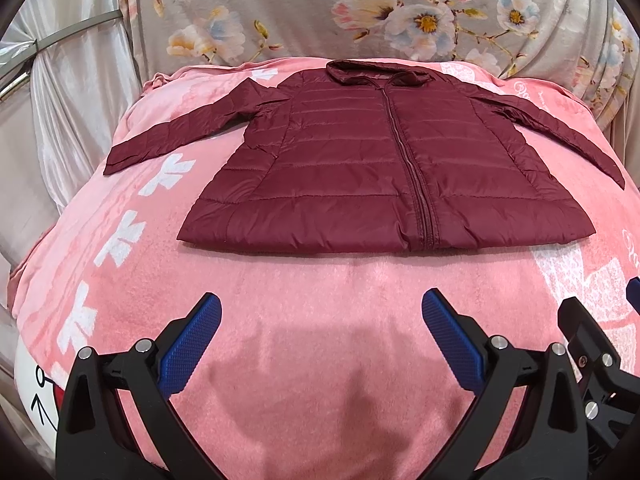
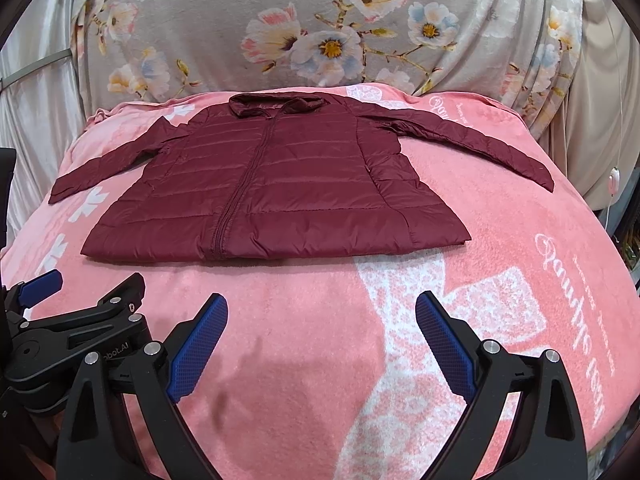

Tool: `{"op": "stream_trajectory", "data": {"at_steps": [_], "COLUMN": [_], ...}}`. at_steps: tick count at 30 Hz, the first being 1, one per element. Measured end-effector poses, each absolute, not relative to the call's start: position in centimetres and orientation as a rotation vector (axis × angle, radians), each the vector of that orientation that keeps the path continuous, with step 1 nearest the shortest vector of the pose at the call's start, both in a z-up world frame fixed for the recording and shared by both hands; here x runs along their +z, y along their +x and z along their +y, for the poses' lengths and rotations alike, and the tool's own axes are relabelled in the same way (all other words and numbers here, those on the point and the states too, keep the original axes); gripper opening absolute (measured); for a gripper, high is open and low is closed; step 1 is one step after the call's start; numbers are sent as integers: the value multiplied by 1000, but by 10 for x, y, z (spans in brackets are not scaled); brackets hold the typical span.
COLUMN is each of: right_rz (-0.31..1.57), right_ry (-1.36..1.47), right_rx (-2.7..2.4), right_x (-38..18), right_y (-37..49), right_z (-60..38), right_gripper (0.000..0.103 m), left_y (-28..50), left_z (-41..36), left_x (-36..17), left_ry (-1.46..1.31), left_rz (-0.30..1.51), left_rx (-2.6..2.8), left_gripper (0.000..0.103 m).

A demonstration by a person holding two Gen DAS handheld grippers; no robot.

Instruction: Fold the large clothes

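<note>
Jacket [image 1: 384, 168] lies flat, zipped, sleeves spread, on the pink blanket [image 1: 320, 320] well ahead of both my grippers. My left gripper [image 1: 320, 340] and right gripper [image 2: 322, 344] hang open and empty. Only my right view shows a pink switch [image 2: 613, 181] on a cord, far right. Floral sheet [image 2: 320, 20] hangs behind; nothing blocks either reach.

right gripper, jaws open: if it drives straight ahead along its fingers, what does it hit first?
Probably the pink blanket just ahead of the right gripper, since the view tilts downward. On a shallower line, it would reach the hem of the maroon jacket. Depth is unclear.
</note>
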State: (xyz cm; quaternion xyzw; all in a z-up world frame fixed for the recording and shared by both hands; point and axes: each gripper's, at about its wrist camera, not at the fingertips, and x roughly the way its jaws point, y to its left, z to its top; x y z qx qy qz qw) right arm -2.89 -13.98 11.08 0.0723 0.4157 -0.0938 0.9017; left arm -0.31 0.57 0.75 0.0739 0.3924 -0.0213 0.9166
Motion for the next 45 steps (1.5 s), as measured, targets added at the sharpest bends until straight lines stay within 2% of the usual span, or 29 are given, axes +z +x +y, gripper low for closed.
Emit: {"op": "stream_trajectory", "data": {"at_steps": [45], "right_rz": [865], "right_ry": [155], "right_rx": [-191], "right_x": [109], "right_y": [-28], "right_z": [-139], "right_gripper": [93], "left_y": [-4], "left_z": [10], "left_x": [-3], "left_ry": [149], "left_rz": [816], "left_rx": [-35], "left_gripper": [98]}}
